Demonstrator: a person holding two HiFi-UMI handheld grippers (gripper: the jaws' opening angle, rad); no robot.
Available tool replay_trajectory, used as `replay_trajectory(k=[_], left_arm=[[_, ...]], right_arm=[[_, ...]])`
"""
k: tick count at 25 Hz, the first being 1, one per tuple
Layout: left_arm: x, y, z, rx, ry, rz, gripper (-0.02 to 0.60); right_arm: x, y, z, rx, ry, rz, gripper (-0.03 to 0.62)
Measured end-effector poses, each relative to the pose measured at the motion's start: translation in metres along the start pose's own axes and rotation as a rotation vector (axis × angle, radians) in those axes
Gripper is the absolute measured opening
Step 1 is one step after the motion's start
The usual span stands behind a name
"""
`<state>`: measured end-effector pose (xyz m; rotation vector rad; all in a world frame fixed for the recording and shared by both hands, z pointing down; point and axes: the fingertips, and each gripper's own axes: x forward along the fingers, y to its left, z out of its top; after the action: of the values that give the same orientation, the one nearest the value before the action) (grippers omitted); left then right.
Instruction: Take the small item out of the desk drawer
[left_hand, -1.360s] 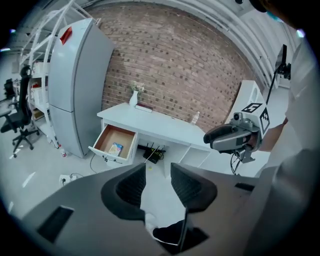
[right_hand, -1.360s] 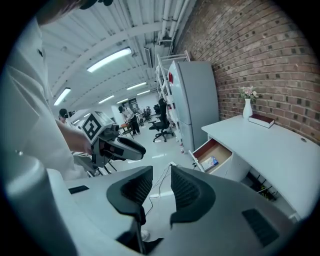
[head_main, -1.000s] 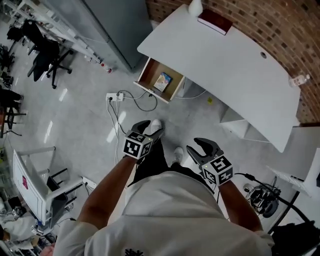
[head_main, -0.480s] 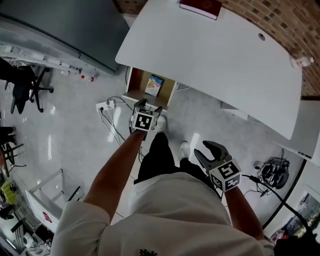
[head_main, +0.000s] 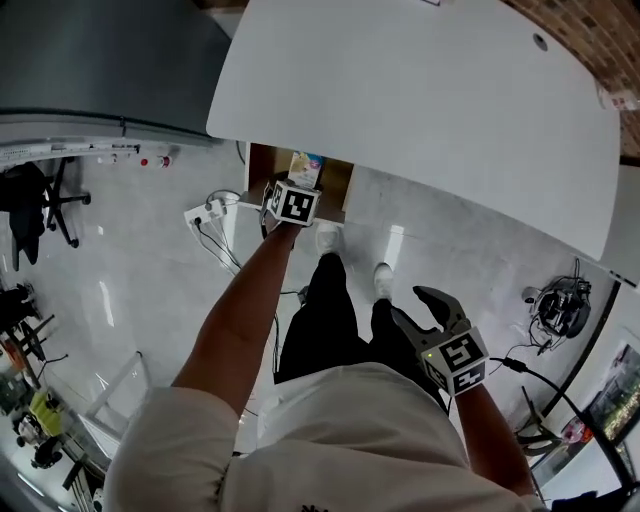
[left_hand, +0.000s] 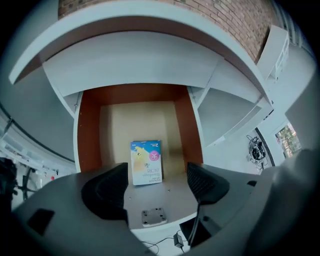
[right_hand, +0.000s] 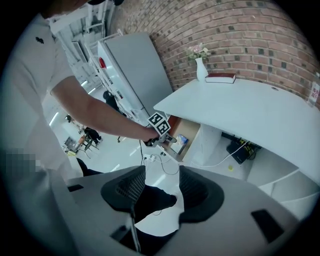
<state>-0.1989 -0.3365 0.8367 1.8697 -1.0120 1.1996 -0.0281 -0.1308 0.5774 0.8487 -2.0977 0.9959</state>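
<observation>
The desk drawer (head_main: 268, 170) stands pulled open under the white desk top (head_main: 430, 90), its inside brown wood. In it lies a small blue, yellow and pink box (head_main: 306, 166) (left_hand: 146, 162), flat on the bottom. My left gripper (head_main: 296, 190) (left_hand: 156, 182) reaches over the drawer's front edge. Its jaws are opening, with the box just ahead of the tips and untouched by the pads. My right gripper (head_main: 422, 302) (right_hand: 161, 187) hangs back near my waist over the floor, its jaws opening on nothing. The right gripper view also shows the left gripper (right_hand: 161, 134) at the drawer (right_hand: 186, 131).
A power strip (head_main: 200, 212) with cables lies on the floor left of the drawer. A grey cabinet (head_main: 100, 60) stands at the left, with an office chair (head_main: 30, 200) below it. A vase (right_hand: 201, 70) and a book (right_hand: 220, 77) sit on the desk. Cabling (head_main: 563, 308) lies at the right.
My left arm has stretched forward, bringing its gripper from near my waist to the drawer's front edge. Both grippers' jaws stand wider. The head view has moved closer over the desk.
</observation>
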Motion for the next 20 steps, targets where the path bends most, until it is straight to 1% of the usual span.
replay_trajectory(k=[4, 9, 12, 16, 20], left_arm=[[0.029, 0.01, 0.007, 0.069, 0.043, 0.017, 0.353], [0.055, 0.013, 0.008, 0.119, 0.086, 0.027, 0.36], [0.069, 0.02, 0.005, 0.122, 0.109, 0.044, 0.365], [0.085, 0.024, 0.006, 0.113, 0.119, 0.041, 0.367], [0.101, 0.027, 0.012, 0.094, 0.122, 0.044, 0.368]], right_arm=[[0.012, 0.001, -0.012, 0.054, 0.033, 0.006, 0.227], [0.018, 0.0, -0.02, 0.112, 0.033, 0.001, 0.225], [0.022, -0.002, -0.022, 0.117, 0.03, -0.002, 0.225], [0.023, -0.006, -0.028, 0.099, 0.112, 0.012, 0.221], [0.033, -0.01, -0.037, 0.161, 0.076, 0.033, 0.202]])
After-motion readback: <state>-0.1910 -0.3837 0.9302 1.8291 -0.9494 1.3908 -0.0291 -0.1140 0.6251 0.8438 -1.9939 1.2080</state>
